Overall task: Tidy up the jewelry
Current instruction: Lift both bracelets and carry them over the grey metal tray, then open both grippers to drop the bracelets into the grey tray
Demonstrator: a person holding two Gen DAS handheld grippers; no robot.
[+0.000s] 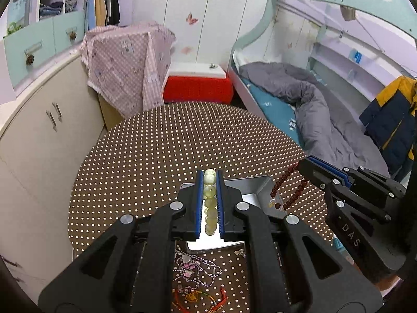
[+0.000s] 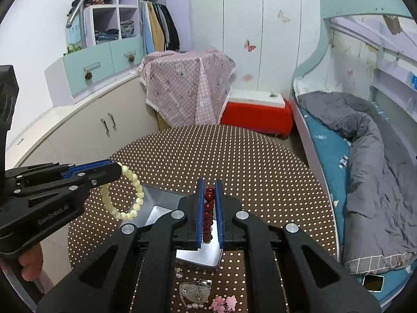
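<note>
Jaws clamped on bracelets (image 2: 122, 190), angled down

Walls: white panels (image 2: 242, 26) with butterfly stickers.
Left: beige cabinet (image 1: 44, 140), mint drawers (image 2: 101, 62), hanging clothes (image 2: 159, 26).
Right: bunk bed (image 1: 299, 99), grey duvet (image 2: 378, 156).
Back: red box (image 1: 198, 88), pink cloth (image 2: 185, 88).

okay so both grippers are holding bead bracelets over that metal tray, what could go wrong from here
1. The pale yellow-green bead bracelet, pinched at one edge by the left gripper, dangles partly outside the shiny metal tray; released here, it might land on the brown polka-dot tablecloth.
2. The dark red bead bracelet in the right gripper hangs near the tray's rim and could snag there.
3. The grippers sit close together and might collide.
</note>
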